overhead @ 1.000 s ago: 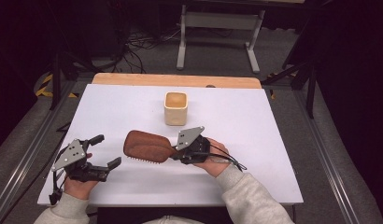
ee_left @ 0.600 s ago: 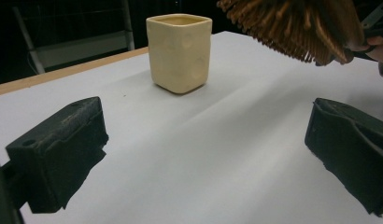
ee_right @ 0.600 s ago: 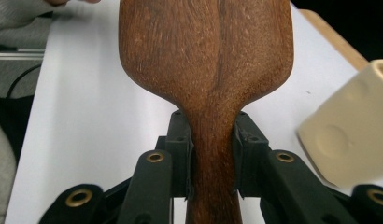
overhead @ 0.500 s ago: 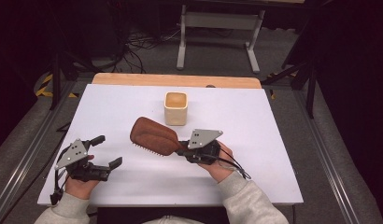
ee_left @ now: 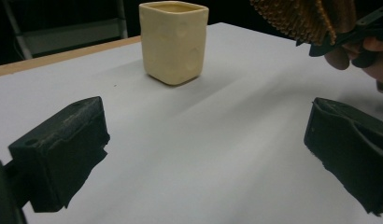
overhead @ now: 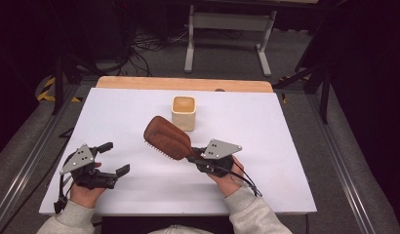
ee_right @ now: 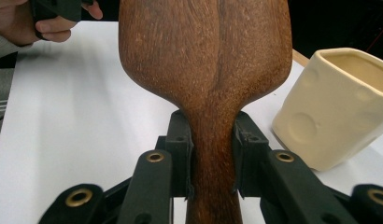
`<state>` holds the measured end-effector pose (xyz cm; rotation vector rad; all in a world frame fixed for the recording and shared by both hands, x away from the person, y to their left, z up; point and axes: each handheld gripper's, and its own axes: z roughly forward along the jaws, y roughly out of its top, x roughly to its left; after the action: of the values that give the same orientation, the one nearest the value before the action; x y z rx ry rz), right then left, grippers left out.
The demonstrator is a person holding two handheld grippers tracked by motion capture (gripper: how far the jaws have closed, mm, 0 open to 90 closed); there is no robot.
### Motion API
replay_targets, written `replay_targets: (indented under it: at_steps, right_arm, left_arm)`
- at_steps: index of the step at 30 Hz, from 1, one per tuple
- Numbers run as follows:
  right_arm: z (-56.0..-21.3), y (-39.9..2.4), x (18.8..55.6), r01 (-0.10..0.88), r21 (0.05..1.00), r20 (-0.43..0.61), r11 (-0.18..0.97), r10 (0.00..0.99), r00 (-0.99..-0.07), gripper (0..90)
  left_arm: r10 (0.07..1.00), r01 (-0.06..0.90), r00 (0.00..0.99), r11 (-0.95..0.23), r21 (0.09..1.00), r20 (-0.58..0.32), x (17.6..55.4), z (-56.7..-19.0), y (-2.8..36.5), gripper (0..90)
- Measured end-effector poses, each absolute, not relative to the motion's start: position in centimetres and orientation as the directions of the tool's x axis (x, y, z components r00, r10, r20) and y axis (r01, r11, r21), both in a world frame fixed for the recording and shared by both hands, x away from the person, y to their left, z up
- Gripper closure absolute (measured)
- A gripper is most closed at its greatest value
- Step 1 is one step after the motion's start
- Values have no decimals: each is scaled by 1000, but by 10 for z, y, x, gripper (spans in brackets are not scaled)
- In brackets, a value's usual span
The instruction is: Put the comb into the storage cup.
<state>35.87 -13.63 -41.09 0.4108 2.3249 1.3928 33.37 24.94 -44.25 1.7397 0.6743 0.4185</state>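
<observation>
Brown wooden hairbrush (overhead: 168,138), oval head, smooth grained back up, bristles down, raised off the white table (overhead: 286,131) and slanting head-first toward the far edge, near the middle. Cream square cup (overhead: 183,112), dimpled sides, upright and open-topped, just beyond the brush head, nearer the far edge.
</observation>
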Motion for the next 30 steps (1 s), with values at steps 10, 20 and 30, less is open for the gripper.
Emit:
replay_targets:
  at_steps: [10, 20, 30]
  right_arm:
    - [-417, -134, 357, 32, 891, -204, 453, 462, -863, 718]
    - [-416, -137, 357, 28, 900, -206, 434, 482, -851, 718]
    - [-414, -139, 356, 18, 905, -214, 426, 489, -846, 718]
  left_arm:
    - [614, 252, 778, -111, 961, -133, 336, -426, 233, 1]
    - [575, 268, 806, -141, 953, -142, 344, -406, 207, 14]
    - [521, 273, 838, -143, 951, -162, 354, -391, 181, 17]
